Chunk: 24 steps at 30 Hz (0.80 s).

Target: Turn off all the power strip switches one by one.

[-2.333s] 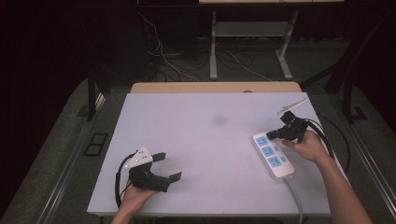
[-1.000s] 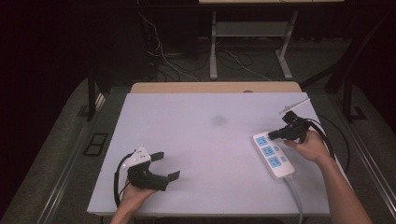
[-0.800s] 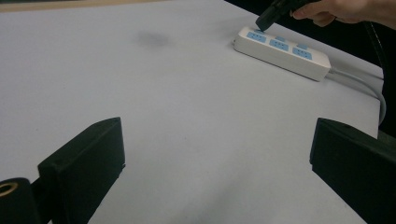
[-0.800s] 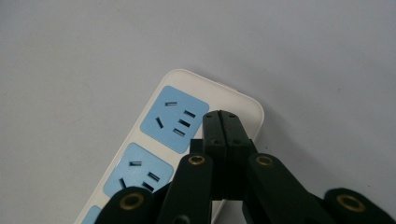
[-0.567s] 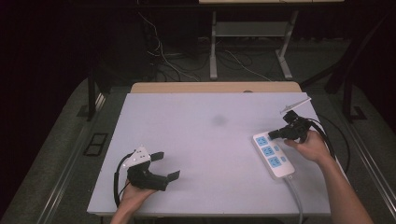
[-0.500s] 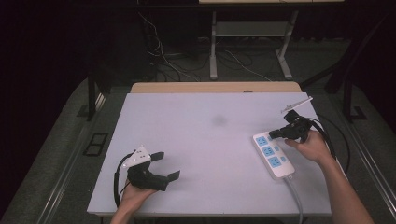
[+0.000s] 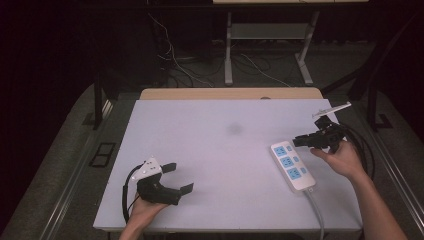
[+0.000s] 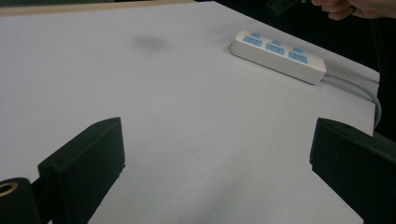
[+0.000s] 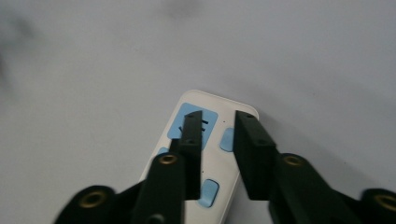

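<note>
A white power strip (image 7: 292, 167) with blue sockets lies on the right side of the white table (image 7: 225, 150), its cord running off the front edge. My right gripper (image 7: 298, 142) hovers just above the strip's far end. In the right gripper view its jaws (image 9: 218, 119) stand close together with a narrow gap and nothing between them, and the power strip (image 9: 219, 100) shows below. My left gripper (image 7: 181, 177) rests at the front left of the table, wide open and empty. The left gripper view looks across the bare table to the power strip (image 8: 278, 56).
A faint grey smudge (image 7: 234, 129) marks the table's middle. Black cables (image 7: 362, 150) hang past the right edge by my right hand. A wooden strip (image 7: 230, 93) runs along the far edge, with desk legs and cables on the floor beyond.
My right gripper has drifted slightly to the right above the strip's far end. The left gripper has stayed where it was.
</note>
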Each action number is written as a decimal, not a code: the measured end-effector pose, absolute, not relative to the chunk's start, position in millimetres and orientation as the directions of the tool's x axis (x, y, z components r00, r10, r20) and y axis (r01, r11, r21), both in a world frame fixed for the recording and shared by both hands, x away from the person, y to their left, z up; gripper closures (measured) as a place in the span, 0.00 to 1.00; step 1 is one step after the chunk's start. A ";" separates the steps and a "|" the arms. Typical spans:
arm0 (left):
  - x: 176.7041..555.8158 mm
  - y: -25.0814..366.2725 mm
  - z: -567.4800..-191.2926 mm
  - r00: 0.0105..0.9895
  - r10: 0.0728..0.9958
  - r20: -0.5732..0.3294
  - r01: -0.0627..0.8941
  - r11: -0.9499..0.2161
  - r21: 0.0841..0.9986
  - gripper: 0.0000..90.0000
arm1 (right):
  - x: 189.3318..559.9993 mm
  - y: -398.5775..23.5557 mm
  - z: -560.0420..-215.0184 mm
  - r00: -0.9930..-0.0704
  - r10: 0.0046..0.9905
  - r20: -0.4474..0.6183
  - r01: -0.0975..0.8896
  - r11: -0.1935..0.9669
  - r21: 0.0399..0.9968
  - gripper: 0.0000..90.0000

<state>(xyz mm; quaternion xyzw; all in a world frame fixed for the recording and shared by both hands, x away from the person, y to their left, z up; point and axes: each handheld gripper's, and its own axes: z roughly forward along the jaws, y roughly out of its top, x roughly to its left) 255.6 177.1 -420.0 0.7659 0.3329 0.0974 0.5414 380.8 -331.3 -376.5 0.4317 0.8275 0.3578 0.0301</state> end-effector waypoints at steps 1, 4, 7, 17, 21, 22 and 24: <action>255.6 177.2 -419.8 0.759 0.615 -0.211 0.404 -0.191 0.895 0.02 | 377.8 -331.8 -375.2 -0.617 0.743 0.260 0.694 0.357 0.625 0.69; 255.4 177.2 -419.6 0.759 0.615 -0.214 0.403 -0.186 0.896 0.02 | 368.2 -333.8 -372.8 -0.588 0.763 0.270 0.700 0.311 0.643 0.56; 255.0 177.6 -419.2 0.758 0.616 -0.214 0.403 -0.184 0.896 0.02 | 358.1 -336.1 -371.3 -0.560 0.784 0.267 0.696 0.272 0.664 0.42; 254.6 177.5 -418.9 0.755 0.619 -0.217 0.403 -0.176 0.898 0.02 | 325.1 -340.7 -372.1 -0.546 0.778 0.311 0.677 0.191 0.711 0.01; 254.2 176.8 -418.7 0.755 0.619 -0.217 0.402 -0.176 0.899 0.02 | 310.8 -339.1 -373.8 -0.566 0.761 0.317 0.654 0.180 0.735 0.01; 254.0 176.8 -418.6 0.755 0.619 -0.216 0.402 -0.177 0.899 0.02 | 307.4 -338.4 -374.9 -0.568 0.760 0.316 0.648 0.177 0.741 0.01; 253.9 176.9 -418.5 0.756 0.618 -0.216 0.402 -0.177 0.899 0.02 | 300.3 -336.9 -377.9 -0.577 0.752 0.318 0.636 0.170 0.753 0.01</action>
